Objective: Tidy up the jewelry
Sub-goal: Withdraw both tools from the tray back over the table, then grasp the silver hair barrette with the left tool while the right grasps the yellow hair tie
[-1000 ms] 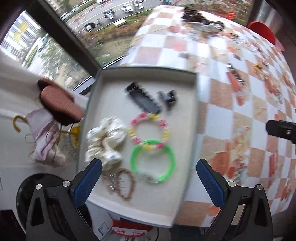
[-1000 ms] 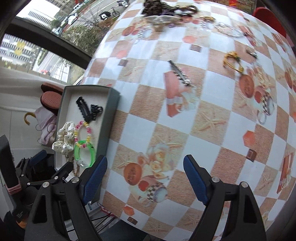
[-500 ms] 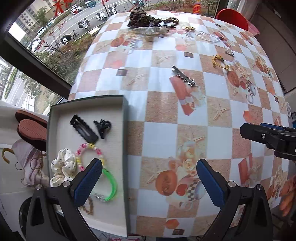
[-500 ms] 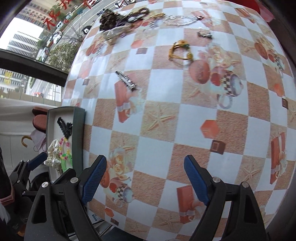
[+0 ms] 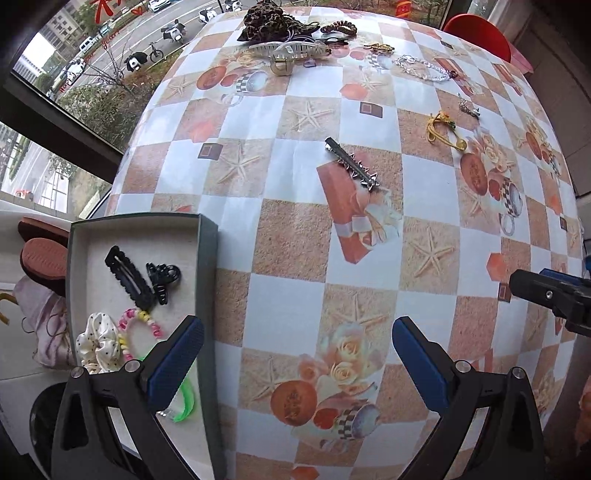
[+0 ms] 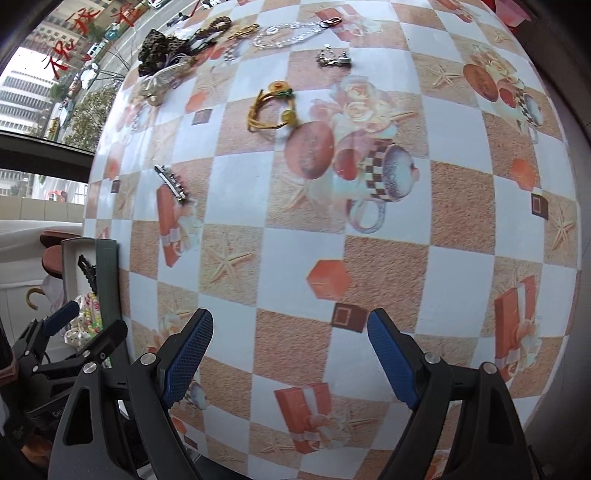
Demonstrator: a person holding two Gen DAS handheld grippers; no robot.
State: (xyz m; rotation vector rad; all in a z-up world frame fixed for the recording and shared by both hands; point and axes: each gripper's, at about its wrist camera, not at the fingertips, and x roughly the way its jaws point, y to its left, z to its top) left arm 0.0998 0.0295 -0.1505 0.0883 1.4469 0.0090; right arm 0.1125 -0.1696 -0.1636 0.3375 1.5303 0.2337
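Observation:
A grey tray (image 5: pixel 207 258) at the table's near left holds a black hair clip (image 5: pixel 127 277), a black claw clip (image 5: pixel 162 277), a white dotted scrunchie (image 5: pixel 98 343), a pink-yellow bead bracelet (image 5: pixel 138 325) and a green bangle (image 5: pixel 184 402). On the checked tablecloth lie a silver spiked clip (image 5: pixel 351 164) (image 6: pixel 171 182), a yellow cord bracelet (image 5: pixel 443 129) (image 6: pixel 271 107) and a far pile of hair pieces (image 5: pixel 284 26) (image 6: pixel 166 48). My left gripper (image 5: pixel 295 350) is open and empty beside the tray. My right gripper (image 6: pixel 290 350) is open and empty over bare cloth.
A clear chain (image 5: pixel 421 68) (image 6: pixel 291 31) and a small silver piece (image 6: pixel 332 59) lie far across the table. A red chair (image 5: pixel 476 33) stands behind it. Windows run along the left; shoes (image 5: pixel 40 254) sit below the tray side. The right gripper's tip (image 5: pixel 546 295) shows at right.
Both grippers have shifted rightward away from the tray, out over the tablecloth. The tray now sits at the lower left of each view. Both stay open and empty.

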